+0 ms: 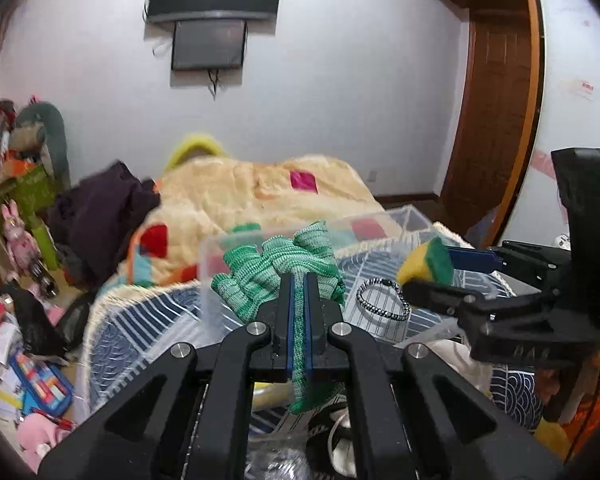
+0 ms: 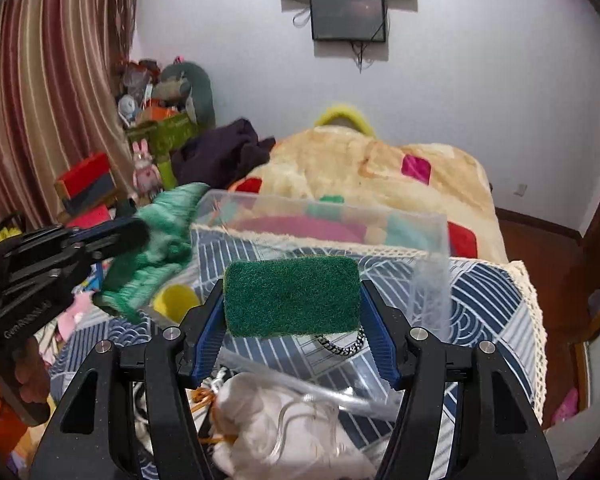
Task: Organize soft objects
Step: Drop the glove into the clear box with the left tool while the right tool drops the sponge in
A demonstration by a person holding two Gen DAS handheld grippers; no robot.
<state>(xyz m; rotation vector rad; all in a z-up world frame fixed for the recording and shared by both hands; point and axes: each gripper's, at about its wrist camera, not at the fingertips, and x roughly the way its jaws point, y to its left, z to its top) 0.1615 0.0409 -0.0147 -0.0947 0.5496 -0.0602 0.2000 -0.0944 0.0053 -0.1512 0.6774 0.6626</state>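
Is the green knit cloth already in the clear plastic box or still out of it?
Out. The left gripper is clamped on the green knit cloth, holding it up in front of the clear plastic box; its tail hangs below the fingers.

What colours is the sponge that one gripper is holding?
The sponge is yellow with a dark green scouring face; the left wrist view shows both layers.

Both wrist views sit low and close, looking forward along their jaws toward the white wall (image 1: 320,92) with its two screens (image 1: 210,46). The left view looks from the left side and catches the right gripper (image 1: 432,276) at its right edge. The right view catches the left gripper (image 2: 140,236) at its left edge. Both share the clear box (image 2: 432,236), bed (image 1: 228,196) and patterned cloth (image 2: 488,300).
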